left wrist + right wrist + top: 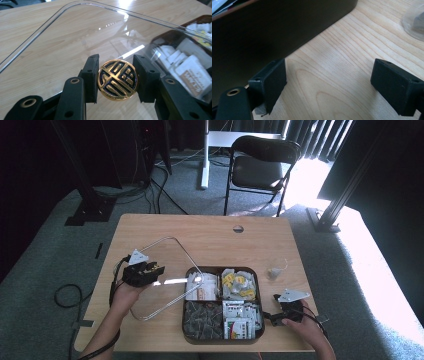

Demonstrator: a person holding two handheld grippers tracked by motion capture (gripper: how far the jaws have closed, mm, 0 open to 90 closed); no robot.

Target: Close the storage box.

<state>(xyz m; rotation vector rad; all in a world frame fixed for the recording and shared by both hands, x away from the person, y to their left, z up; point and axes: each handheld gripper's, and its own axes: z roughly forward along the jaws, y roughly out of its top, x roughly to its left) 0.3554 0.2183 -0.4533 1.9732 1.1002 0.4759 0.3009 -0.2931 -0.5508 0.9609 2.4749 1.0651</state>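
Left gripper [117,80] pinching gold knob [118,79] of clear lid [162,277] — lid left of tray [186,332], overlapping its near-left corner | right gripper [329,85] spread, at tray's right wall.

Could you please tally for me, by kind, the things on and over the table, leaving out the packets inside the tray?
Clear lid with gold knob, held by the left gripper: 1
Dark tray with four compartments: 1
Small clear bag on the table: 1
Grippers, with the right gripper: 2
Total: 5
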